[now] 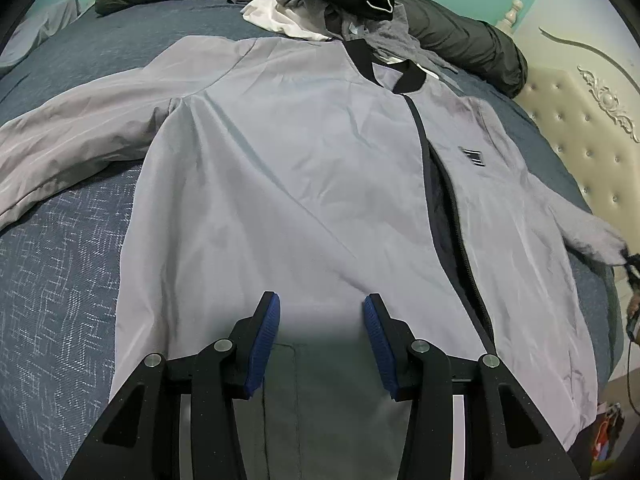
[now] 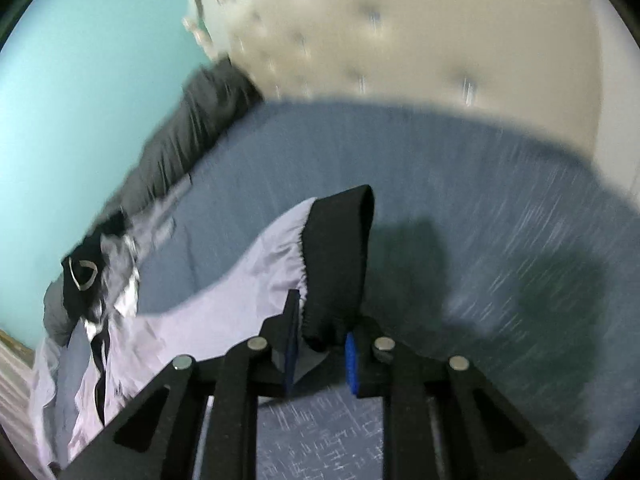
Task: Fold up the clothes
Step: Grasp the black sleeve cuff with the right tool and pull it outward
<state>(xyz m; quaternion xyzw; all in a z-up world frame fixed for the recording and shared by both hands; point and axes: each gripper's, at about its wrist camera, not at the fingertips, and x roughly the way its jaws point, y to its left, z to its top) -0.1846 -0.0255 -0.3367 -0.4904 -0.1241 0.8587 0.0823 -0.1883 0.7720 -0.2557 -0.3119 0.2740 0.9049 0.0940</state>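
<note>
Blue pads (image 1: 264, 340) of your left gripper (image 1: 321, 312) stand wide apart, empty, hovering above the hem of the jacket (image 1: 288, 168), which lies spread front-up on the bed (image 1: 60, 272), its long axis running straight ahead toward the collar (image 1: 408, 80). Your right gripper (image 2: 322, 344) is pinched onto the black cuff (image 2: 340, 256) of the sleeve (image 2: 256, 264), which trails off to its left toward the jacket body. That hand is nearer the fold; judging from this, carrying the sleeve leftward across the chest comes next.
</note>
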